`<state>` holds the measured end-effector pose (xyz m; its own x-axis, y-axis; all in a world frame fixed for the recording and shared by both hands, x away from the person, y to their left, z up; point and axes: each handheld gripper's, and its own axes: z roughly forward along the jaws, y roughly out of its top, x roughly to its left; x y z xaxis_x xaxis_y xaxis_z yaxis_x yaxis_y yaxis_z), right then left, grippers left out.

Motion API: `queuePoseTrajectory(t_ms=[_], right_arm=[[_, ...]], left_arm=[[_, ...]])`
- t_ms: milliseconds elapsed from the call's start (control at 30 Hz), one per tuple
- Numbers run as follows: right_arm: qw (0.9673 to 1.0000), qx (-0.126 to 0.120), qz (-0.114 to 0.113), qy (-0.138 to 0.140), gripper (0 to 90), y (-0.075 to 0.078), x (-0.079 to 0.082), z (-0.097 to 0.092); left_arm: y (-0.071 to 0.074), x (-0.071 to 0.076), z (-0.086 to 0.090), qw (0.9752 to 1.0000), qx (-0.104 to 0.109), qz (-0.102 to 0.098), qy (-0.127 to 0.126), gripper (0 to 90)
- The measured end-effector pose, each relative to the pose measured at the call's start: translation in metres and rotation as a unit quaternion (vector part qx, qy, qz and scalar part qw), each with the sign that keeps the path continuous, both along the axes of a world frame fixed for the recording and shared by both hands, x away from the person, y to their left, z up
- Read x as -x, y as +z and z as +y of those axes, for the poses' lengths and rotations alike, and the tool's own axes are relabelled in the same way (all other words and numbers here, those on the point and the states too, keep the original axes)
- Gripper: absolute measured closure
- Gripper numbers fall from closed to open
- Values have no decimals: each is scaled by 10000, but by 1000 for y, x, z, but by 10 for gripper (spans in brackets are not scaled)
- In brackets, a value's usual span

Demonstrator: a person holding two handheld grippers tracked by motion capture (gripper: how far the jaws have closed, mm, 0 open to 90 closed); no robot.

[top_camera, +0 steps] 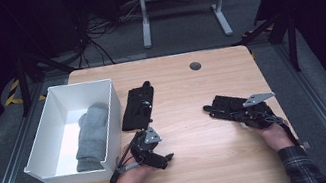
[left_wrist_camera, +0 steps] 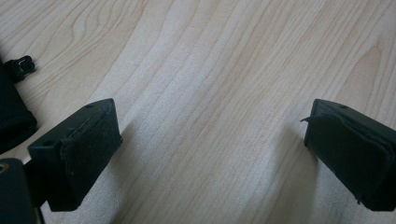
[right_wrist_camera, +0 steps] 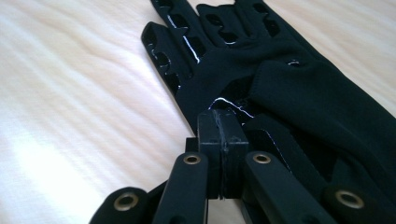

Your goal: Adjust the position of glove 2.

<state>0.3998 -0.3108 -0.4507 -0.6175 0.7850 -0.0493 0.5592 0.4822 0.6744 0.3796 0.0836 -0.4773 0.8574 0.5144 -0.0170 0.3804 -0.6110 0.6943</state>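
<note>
Right gripper (right_wrist_camera: 223, 140) jaws closed, pinching the black glove's (right_wrist_camera: 280, 88) cuff near the table's (top_camera: 204, 165) right edge; left gripper (left_wrist_camera: 210, 154) jaws open, empty.

Table brightly lit, surroundings dark; right gripper view glary, blurred.

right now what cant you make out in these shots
- High view: right tongs and black glove merge into one dark shape, so the grip is unreadable there.
- Right gripper view: the closed jaws hide whether glove fabric is pinched.
- Left gripper view: a second black glove is cut off by the left edge.
</note>
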Motion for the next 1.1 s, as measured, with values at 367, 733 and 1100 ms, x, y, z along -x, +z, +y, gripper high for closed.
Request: queuePoseTrajectory(t_ms=[367,733,1100], right_arm=[[9993,-85,-161,322,900,8,15,14],[9973,-44,-457,-574,900,15,0,-58],[9978,98,-157,-633,900,2,-13,-63]], left_arm=[[0,0,0,10000,-1,3,5,40],[0,0,0,10000,3,1,8,40],[0,0,0,10000,4,6,9,40]])
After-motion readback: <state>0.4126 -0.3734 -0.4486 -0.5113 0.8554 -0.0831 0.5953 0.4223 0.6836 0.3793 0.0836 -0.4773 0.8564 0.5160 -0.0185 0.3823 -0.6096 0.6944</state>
